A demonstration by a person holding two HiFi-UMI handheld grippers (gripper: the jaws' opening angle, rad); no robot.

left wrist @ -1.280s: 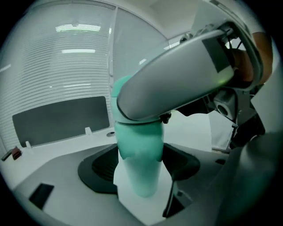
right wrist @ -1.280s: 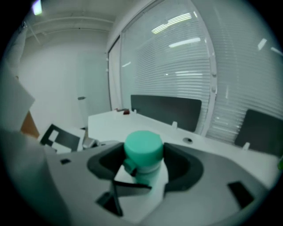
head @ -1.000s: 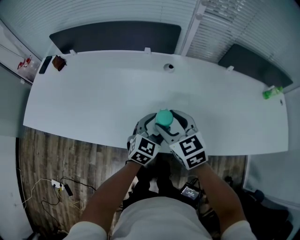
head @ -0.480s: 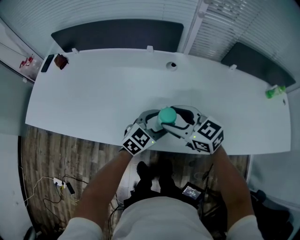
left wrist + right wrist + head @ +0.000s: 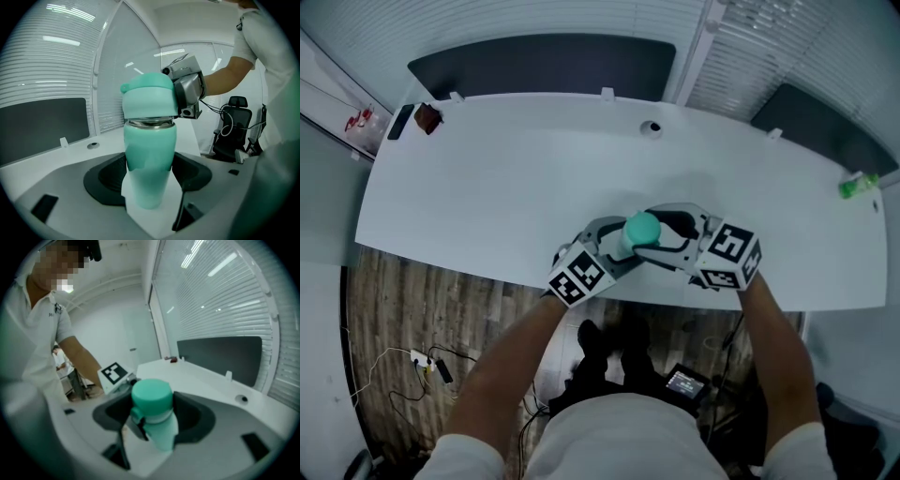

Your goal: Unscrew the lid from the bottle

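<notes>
There is one teal insulated bottle (image 5: 150, 154) with one round teal lid (image 5: 642, 228), two grippers, and one marker cube on each. The bottle is upright at the near middle of the white curved table (image 5: 487, 187); no view shows whether its base rests on the table. The left gripper (image 5: 150, 180) comes in from the near left, its jaws clamped on the bottle's lower body. The right gripper (image 5: 151, 405) reaches across from the right, its jaws closed around the lid. Both bare forearms extend forward from the person's white shirt, the left marker cube (image 5: 581, 278) nearer than the right marker cube (image 5: 731, 255). On the rest of the table are one small green bottle (image 5: 857, 185) at the far right, two small dark objects (image 5: 427, 118) at the far left corner and one round hole (image 5: 652, 127) near the far edge. Two dark panels (image 5: 544, 64) stand behind the table. Only the left gripper view shows the steel ring (image 5: 150, 123) between lid and body; from above the lid hides it. Only the right gripper view shows the lid's small side tab (image 5: 136, 415).
</notes>
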